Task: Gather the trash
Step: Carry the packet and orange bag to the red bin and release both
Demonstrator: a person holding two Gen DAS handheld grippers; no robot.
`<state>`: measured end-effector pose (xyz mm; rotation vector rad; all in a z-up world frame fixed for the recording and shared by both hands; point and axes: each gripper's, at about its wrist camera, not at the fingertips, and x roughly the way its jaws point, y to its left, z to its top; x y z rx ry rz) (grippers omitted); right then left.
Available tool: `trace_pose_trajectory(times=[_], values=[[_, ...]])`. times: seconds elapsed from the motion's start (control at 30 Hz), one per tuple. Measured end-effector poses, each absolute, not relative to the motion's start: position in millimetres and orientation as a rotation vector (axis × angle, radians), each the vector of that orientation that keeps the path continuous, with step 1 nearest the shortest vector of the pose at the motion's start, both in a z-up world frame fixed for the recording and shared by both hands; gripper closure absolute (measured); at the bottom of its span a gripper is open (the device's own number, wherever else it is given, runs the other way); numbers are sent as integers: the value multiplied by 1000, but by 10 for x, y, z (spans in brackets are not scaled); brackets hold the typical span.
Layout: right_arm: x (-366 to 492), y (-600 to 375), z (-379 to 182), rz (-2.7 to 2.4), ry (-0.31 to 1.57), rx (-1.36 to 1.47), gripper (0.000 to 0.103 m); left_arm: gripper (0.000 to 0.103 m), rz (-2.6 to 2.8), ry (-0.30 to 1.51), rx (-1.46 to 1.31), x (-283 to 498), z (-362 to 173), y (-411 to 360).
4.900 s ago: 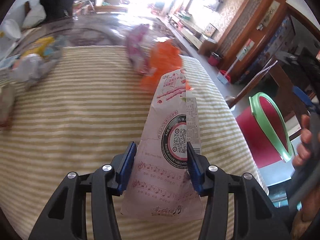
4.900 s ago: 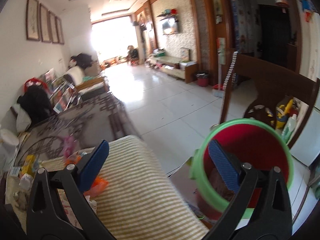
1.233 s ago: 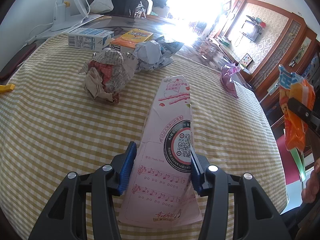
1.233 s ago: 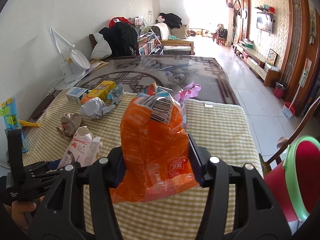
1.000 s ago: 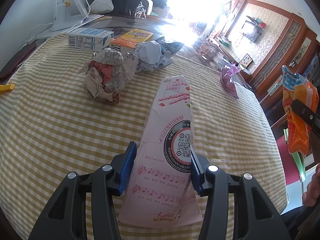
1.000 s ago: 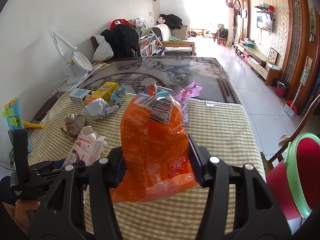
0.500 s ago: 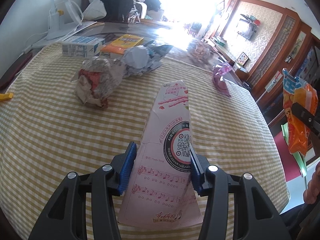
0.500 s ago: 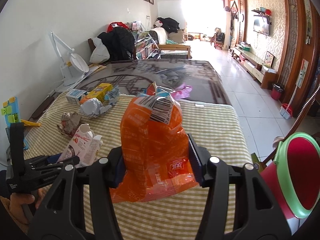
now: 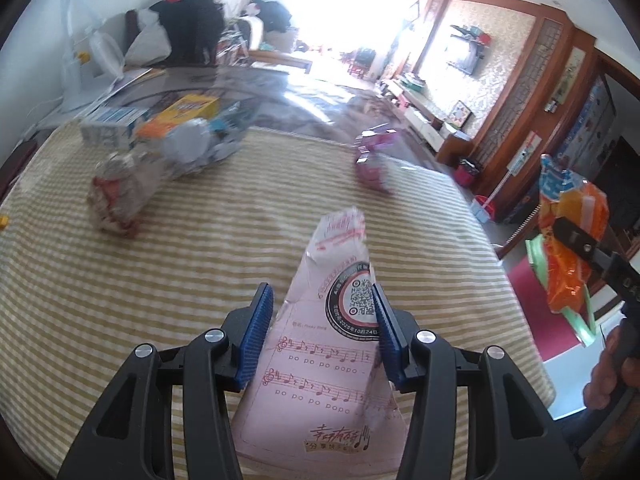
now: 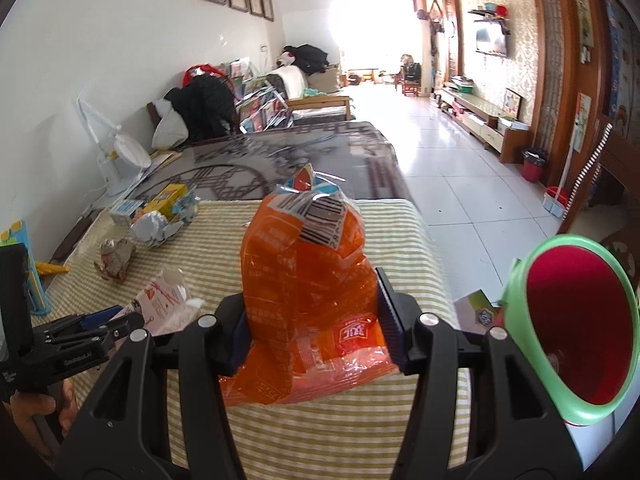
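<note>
Two pieces of trash are gripped, one in each tool. The left gripper (image 9: 322, 320) has its blue pads pressed against the sides of a flattened pink carton (image 9: 334, 348) at the lower centre of the left wrist view, its top end pointing up the frame over the striped tablecloth (image 9: 160, 280). The carton bears a black ring with a QR code, a date reading 2025 and 10 and 24, two staves of music notes with "po po po popo" under them, and Chinese characters near the bottom edge. The right gripper (image 10: 312, 320) is clamped at a middling width on a crumpled orange snack bag (image 10: 308, 280) in the centre of the right wrist view; a barcode sits near the bag's top and a small red logo low down, too crumpled to read. At the right edge of that view stands a red bin with a green rim (image 10: 576, 320). More crumpled paper (image 10: 152, 228) and small boxes (image 10: 168, 196) lie at the upper left of the cloth.
</note>
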<state>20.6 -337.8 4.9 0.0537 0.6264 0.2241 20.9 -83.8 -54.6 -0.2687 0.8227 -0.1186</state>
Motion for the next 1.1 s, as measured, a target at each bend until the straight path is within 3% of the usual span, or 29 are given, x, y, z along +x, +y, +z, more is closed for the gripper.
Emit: trace_pose_trajectory(times=[0.07, 0.13, 0.27, 0.37, 0.43, 0.5, 0.7, 0.83, 0.93, 0.97, 1.1], values=[[201, -3474, 61, 212, 620, 75, 51, 58, -144, 810, -253, 202, -472, -979], [189, -3600, 80, 195, 610, 101, 51, 68, -165, 801, -241, 192, -412, -1108], [185, -3828, 98, 151, 594, 143, 51, 77, -205, 781, -206, 173, -302, -1405], [199, -4028, 82, 126, 596, 198, 51, 77, -197, 815, -133, 195, -323, -1548], [207, -4145, 65, 111, 599, 233, 51, 70, -197, 859, -129, 199, -372, -1540], [212, -4236, 37, 96, 607, 263, 51, 45, -193, 912, -168, 164, -434, -1451], [270, -4279, -27, 100, 642, 301, 51, 32, -147, 1017, -104, 107, -676, -1459], [230, -4261, 4, 93, 631, 265, 51, 39, -129, 1036, -66, 115, -804, -1505], [209, -4295, 26, 62, 616, 245, 51, 51, -140, 1010, -39, 76, -744, -1557], [197, -4334, 54, 41, 602, 240, 51, 77, -150, 999, -57, 66, -716, -1548], [136, -4630, 171, -121, 548, 212, 51, 79, -202, 957, -116, 70, -562, -1630]])
